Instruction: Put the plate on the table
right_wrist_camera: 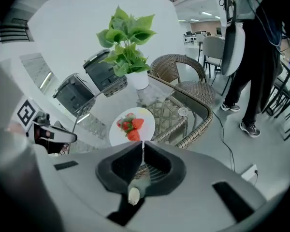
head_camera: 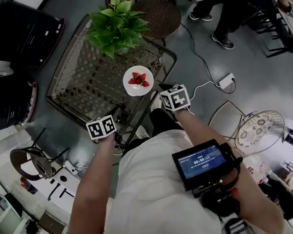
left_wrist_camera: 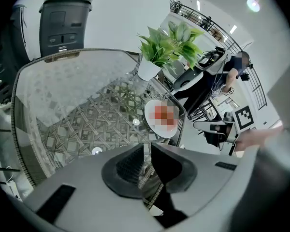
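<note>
A white plate (head_camera: 138, 80) with cut strawberries rests on the glass top of a wicker table (head_camera: 83, 89), near its right edge. It also shows in the right gripper view, plate (right_wrist_camera: 132, 124), and pixelated in the left gripper view, plate (left_wrist_camera: 162, 118). My right gripper (right_wrist_camera: 143, 143) is shut, its tips right at the plate's near rim with nothing between them. My left gripper (left_wrist_camera: 148, 144) is shut and empty, hovering over the table's near edge short of the plate. Both marker cubes show in the head view, left gripper (head_camera: 102, 127) and right gripper (head_camera: 175, 97).
A potted green plant (head_camera: 117, 26) stands on the table behind the plate. A wicker chair (head_camera: 156, 13) is beyond the table, black machines (head_camera: 19, 33) are to the left. A power strip (head_camera: 226, 81) with cables lies on the floor at right, where people (head_camera: 224, 9) stand.
</note>
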`<action>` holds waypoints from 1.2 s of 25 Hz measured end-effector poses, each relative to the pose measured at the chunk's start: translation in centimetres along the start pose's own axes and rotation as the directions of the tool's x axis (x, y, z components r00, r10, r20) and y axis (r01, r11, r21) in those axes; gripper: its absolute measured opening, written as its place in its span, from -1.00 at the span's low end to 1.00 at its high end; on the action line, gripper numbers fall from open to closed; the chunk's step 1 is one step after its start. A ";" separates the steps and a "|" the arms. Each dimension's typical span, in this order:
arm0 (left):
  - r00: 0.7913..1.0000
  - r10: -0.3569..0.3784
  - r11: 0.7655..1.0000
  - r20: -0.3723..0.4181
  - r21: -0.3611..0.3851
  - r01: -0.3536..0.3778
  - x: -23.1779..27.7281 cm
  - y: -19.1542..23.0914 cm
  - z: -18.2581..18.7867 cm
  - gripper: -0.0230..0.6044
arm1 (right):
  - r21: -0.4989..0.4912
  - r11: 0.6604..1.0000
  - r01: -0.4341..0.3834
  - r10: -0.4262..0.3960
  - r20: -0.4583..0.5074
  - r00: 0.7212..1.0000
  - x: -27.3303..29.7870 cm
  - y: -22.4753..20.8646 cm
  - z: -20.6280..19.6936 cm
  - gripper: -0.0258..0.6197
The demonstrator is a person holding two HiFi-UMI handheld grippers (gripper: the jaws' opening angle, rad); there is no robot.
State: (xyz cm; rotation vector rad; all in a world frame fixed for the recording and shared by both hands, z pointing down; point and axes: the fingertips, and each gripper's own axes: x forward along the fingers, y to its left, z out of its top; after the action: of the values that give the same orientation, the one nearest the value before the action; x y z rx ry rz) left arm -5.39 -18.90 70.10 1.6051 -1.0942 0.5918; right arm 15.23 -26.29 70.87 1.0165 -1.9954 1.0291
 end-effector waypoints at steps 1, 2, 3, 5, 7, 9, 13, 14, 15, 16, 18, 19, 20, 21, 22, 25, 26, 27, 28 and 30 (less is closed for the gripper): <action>1.000 -0.007 1.000 0.011 -0.001 0.007 -0.8 0.0 -0.4 -0.80 | 0.001 1.000 -0.001 0.001 0.003 1.000 -0.6 0.5 -0.4 -0.91; 1.000 -0.015 1.000 0.023 -0.005 0.015 -1.7 0.0 -0.8 -0.86 | 0.004 1.000 -0.005 0.005 0.004 1.000 -1.2 1.2 -0.9 -0.91; 0.999 -0.024 1.000 0.034 -0.008 0.025 -2.7 0.0 -1.3 -0.91 | 0.005 1.000 -0.011 0.011 0.003 1.000 -1.8 1.9 -1.4 -0.91; 0.997 -0.049 0.999 0.060 0.003 0.049 -4.2 -0.2 -2.0 -0.91 | -0.003 1.000 -0.019 0.019 0.009 1.000 -2.9 2.9 -2.1 -0.91; 0.993 -0.078 0.997 0.089 0.033 0.076 -5.3 -0.4 -2.6 -0.91 | -0.024 0.999 -0.026 0.027 0.018 0.999 -3.8 3.7 -2.6 -0.91; 0.987 -0.108 0.993 0.116 0.051 0.103 -6.5 -0.6 -3.5 -0.91 | -0.043 0.998 -0.040 0.041 0.028 0.999 -4.7 4.8 -3.3 -0.91; 0.970 -0.166 0.985 0.176 0.079 0.154 -9.2 -0.9 -4.9 -0.91 | -0.064 0.994 -0.087 0.092 0.084 0.992 -7.2 7.8 -4.0 -0.91; 0.965 -0.180 0.982 0.190 0.092 0.165 -9.9 -1.0 -5.0 -0.91 | -0.069 0.993 -0.097 0.104 0.103 0.989 -7.9 8.6 -3.9 -0.91; 0.960 -0.193 0.979 0.205 0.105 0.174 -10.6 -1.2 -5.0 -0.91 | -0.073 0.992 -0.105 0.114 0.124 0.986 -8.6 9.3 -3.8 -0.91; 0.954 -0.205 0.976 0.219 0.119 0.182 -11.3 -1.3 -5.0 -0.91 | -0.077 0.991 -0.112 0.122 0.144 0.982 -9.3 10.0 -3.6 -0.91; 0.944 -0.225 0.970 0.242 0.143 0.194 -12.5 -1.5 -5.2 -0.91 | -0.081 0.990 -0.119 0.132 0.181 0.975 -10.6 11.3 -3.5 -0.91; 0.940 -0.233 0.968 0.250 0.154 0.198 -13.1 -1.6 -5.4 -0.91 | -0.082 0.989 -0.120 0.134 0.196 0.971 -11.2 11.9 -3.6 -0.91; 0.936 -0.240 0.965 0.257 0.166 0.202 -13.7 -1.7 -5.6 -0.91 | -0.085 0.989 -0.121 0.136 0.210 0.968 -11.7 12.5 -3.8 -0.91; 0.932 -0.249 0.962 0.264 0.181 0.206 -14.1 -1.8 -5.7 -0.91 | -0.088 0.989 -0.122 0.139 0.224 0.965 -12.2 13.0 -3.9 -0.91; 0.927 -0.259 0.958 0.270 0.198 0.209 -14.5 -2.0 -5.7 -0.91 | -0.091 0.988 -0.123 0.142 0.239 0.961 -12.8 13.4 -4.0 -0.91; 0.911 -0.296 0.941 0.287 0.252 0.226 -15.6 -3.1 -5.7 -0.91 | -0.100 0.986 -0.135 0.159 0.285 0.945 -14.4 14.9 -4.2 -0.91; 0.905 -0.311 0.934 0.291 0.269 0.234 -16.1 -3.5 -5.8 -0.91 | -0.106 0.984 -0.140 0.166 0.298 0.940 -15.0 15.5 -4.3 -0.91; 0.898 -0.327 0.926 0.294 0.288 0.243 -16.6 -4.0 -5.9 -0.91 | -0.115 0.983 -0.145 0.174 0.310 0.935 -15.7 16.1 -4.5 -0.91; 0.891 -0.344 0.917 0.295 0.308 0.252 -17.1 -4.6 -6.1 -0.91 | -0.128 0.981 -0.147 0.181 0.322 0.929 -16.3 16.7 -4.7 -0.91; 0.878 -0.378 0.896 0.294 0.353 0.268 -18.0 -5.8 -6.6 -0.91 | -0.154 0.977 -0.147 0.192 0.344 0.919 -17.5 17.8 -5.0 -0.91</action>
State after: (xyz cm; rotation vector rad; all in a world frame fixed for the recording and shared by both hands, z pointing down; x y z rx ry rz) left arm -7.51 -6.21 54.78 2.1776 -0.9844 0.2492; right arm 9.34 -9.29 52.92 1.0323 -2.4500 0.8360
